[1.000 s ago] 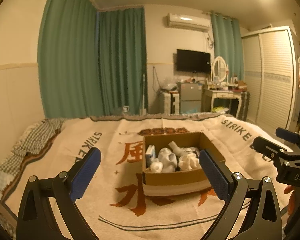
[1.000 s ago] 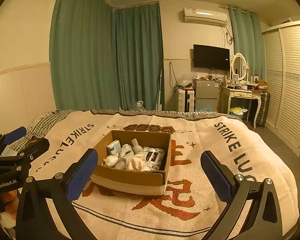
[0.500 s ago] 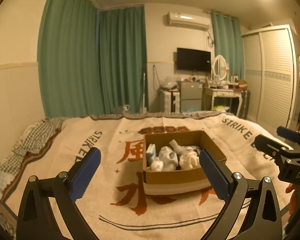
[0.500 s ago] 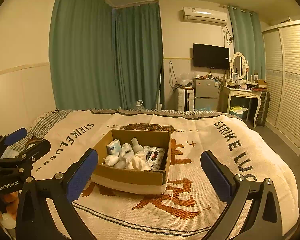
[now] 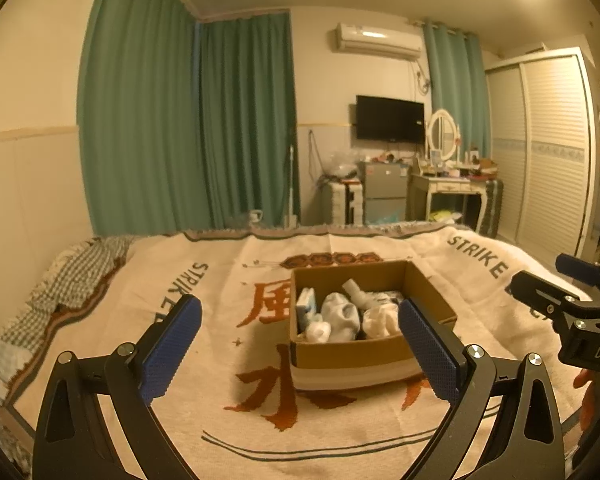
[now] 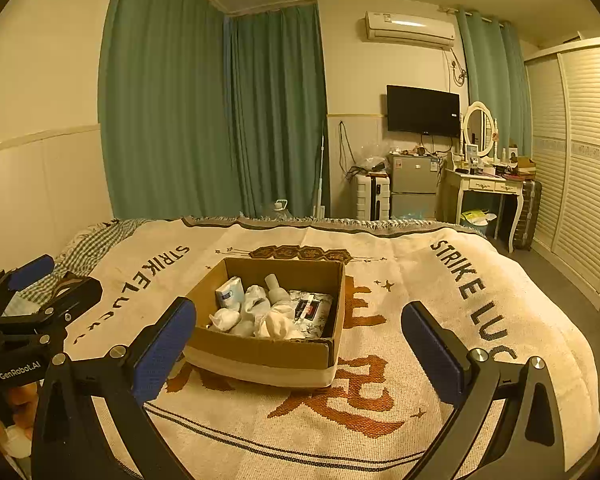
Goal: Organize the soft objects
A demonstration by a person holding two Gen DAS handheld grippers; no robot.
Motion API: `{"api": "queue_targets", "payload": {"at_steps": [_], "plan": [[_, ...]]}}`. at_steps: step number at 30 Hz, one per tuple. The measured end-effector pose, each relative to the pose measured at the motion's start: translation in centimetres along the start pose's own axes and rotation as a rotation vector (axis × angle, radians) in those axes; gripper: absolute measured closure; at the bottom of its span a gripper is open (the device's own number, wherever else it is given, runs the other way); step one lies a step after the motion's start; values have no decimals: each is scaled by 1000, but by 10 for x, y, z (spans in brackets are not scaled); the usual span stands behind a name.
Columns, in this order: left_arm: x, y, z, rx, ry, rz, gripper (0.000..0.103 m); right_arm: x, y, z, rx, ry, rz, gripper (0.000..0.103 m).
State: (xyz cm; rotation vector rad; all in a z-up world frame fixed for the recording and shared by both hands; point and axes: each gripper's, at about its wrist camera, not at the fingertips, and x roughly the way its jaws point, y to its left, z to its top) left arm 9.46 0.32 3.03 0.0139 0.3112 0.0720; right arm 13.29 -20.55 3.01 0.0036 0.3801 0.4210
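A brown cardboard box stands in the middle of the bed; it also shows in the right wrist view. It holds rolled white socks, a small tissue pack, a white bottle and a printed packet. My left gripper is open and empty, above the blanket in front of the box. My right gripper is open and empty, also short of the box. Each gripper shows at the edge of the other's view: the right one and the left one.
A cream blanket with orange characters and "STRIKE LUCK" lettering covers the bed. Checked bedding lies at the left edge. Beyond the bed stand green curtains, a small fridge, a dressing table and a wardrobe.
Both views have shifted very slightly; the box appears a touch nearer. Both grippers stay open and empty.
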Motion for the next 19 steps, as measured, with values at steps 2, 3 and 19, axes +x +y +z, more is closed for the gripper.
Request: {"api": "queue_targets", "payload": {"at_steps": [2, 3, 19], "plan": [[0, 0, 0, 1, -1, -2, 2, 0, 0, 0, 1, 0, -1, 0], [0, 0, 0, 1, 0, -1, 2, 0, 0, 0, 1, 0, 0, 0], [0, 0, -1, -2, 0, 8, 2, 1, 2, 0, 1, 5, -1, 0]]}}
